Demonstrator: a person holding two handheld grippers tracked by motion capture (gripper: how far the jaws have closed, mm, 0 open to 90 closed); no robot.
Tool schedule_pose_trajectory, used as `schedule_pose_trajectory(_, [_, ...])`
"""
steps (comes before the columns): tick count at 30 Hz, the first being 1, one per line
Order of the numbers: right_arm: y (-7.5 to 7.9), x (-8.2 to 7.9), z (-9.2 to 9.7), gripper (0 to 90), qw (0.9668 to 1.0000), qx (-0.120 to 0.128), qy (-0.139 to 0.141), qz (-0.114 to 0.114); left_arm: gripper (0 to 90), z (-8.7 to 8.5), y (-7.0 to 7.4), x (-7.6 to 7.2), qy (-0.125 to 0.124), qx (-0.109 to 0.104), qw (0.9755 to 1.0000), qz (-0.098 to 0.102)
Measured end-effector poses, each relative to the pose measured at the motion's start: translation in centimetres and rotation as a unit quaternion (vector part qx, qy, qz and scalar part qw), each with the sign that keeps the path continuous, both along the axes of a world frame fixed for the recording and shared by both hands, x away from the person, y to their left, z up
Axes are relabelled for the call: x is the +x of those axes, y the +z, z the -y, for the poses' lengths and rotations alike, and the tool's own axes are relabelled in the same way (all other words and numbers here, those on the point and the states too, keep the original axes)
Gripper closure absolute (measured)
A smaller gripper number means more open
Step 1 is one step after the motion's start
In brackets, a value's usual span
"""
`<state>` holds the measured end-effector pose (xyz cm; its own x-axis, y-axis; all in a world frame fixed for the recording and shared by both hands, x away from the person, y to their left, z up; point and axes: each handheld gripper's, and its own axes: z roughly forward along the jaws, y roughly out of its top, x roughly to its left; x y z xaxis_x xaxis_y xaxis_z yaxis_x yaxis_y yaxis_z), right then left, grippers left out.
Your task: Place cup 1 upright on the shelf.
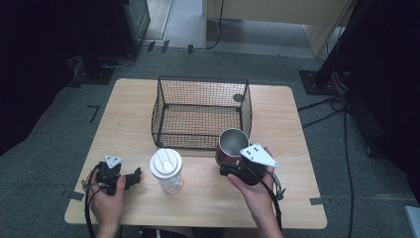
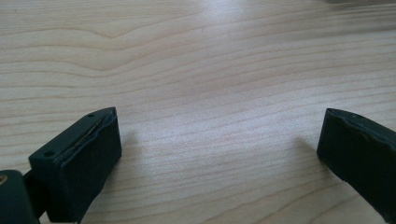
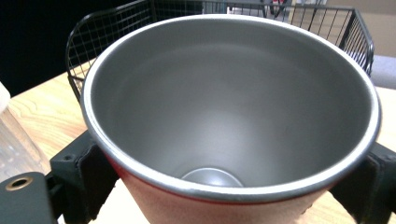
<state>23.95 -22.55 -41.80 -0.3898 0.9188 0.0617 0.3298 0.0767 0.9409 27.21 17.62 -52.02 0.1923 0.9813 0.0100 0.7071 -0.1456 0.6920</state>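
A red cup [image 1: 232, 147] with a bare steel inside is clamped between the jaws of the right gripper [image 1: 236, 163], near the front right corner of the wire basket [image 1: 200, 111] and over the wooden table [image 1: 292, 198]. In the right gripper view the cup [image 3: 233, 107] is seen from above: nothing is held in it, and a jaw is pressed against each side of its red wall. The black mesh basket is set at the middle of the table, with nothing seen inside it. A clear bottle [image 1: 167, 171] with a white lid is stood upright just left of the cup, apart from it; no contents can be made out. No writing can be read on any container. The left gripper [image 1: 130, 179] is rested at the table's front left, its jaws spread wide with only bare wood between them.
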Motion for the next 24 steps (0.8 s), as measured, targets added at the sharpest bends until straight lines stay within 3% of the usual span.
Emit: schedule_pose_trajectory(24, [3.2,0.9,-1.5,7.8,0.9978,0.010,-0.005,0.065,0.4,0.0,0.0,0.0,0.000,0.000,1.0000,-0.001])
